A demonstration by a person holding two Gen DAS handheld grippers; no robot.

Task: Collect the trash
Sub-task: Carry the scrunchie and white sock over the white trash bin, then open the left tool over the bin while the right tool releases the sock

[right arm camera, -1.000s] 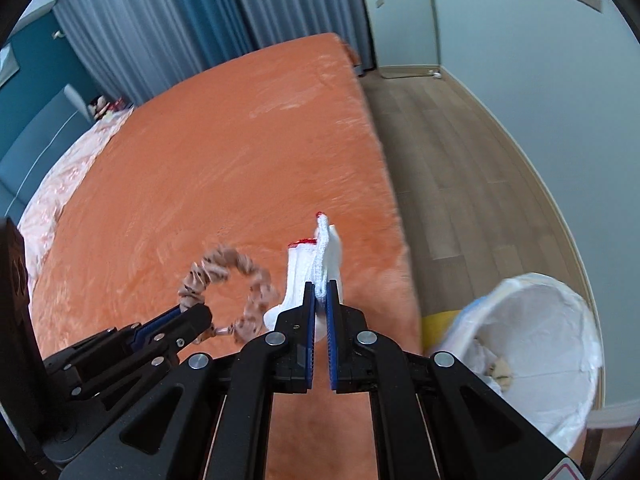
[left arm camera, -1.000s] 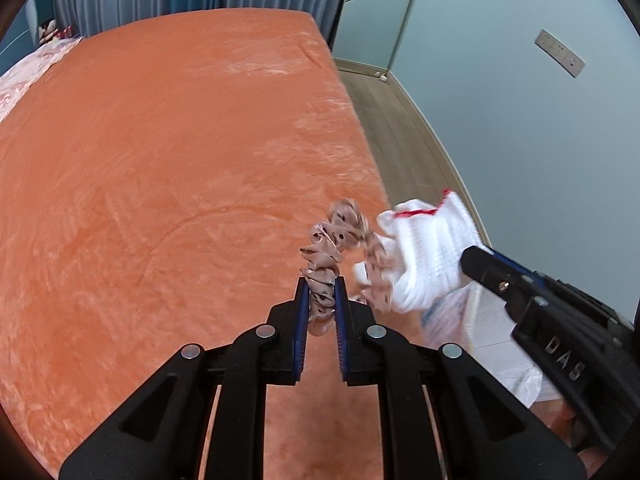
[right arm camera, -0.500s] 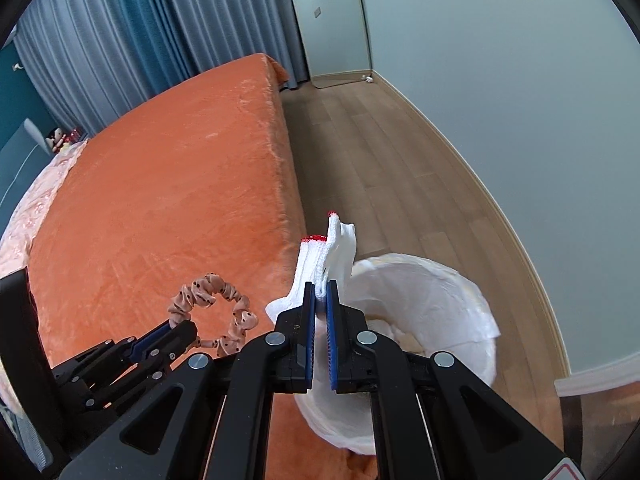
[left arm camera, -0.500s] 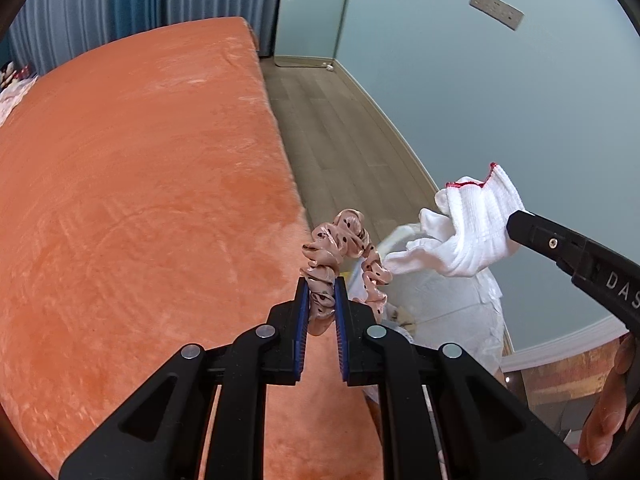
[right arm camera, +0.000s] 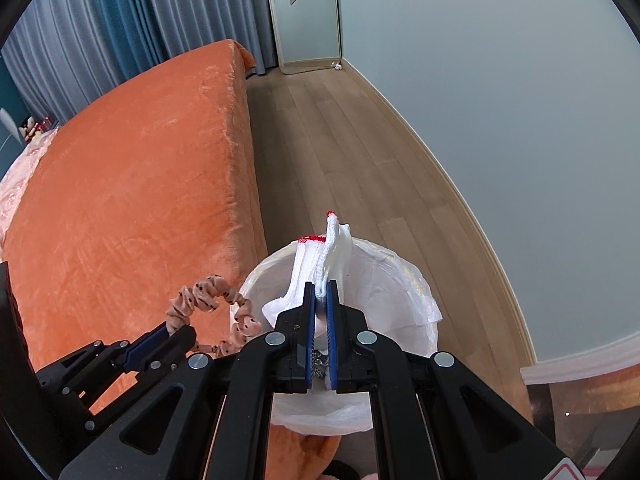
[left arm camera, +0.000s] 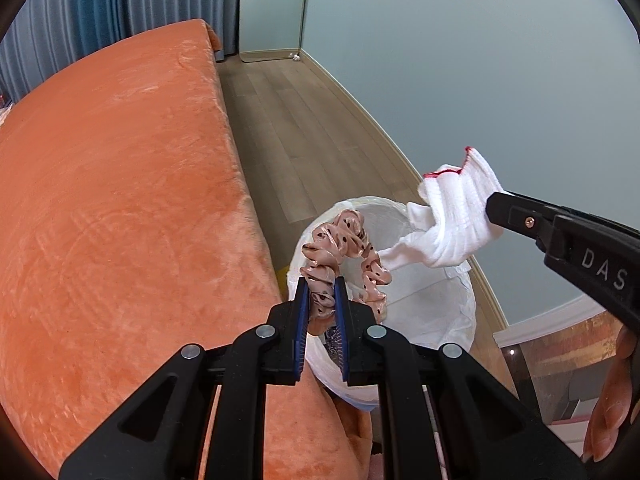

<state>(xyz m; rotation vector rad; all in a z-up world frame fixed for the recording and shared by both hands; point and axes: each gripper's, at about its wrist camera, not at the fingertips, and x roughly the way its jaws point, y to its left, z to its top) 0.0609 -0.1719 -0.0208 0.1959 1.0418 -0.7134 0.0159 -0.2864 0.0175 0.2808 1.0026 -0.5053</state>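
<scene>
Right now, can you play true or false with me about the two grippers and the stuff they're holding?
1. The left gripper holds a pink spotted scrunchie. True.
2. The right gripper is empty. False: it is shut on a white glove with red trim.
3. The bin has a white bag in it. True.
4. The bin sits on the orange bed. False: it stands on the wooden floor beside the bed.
</scene>
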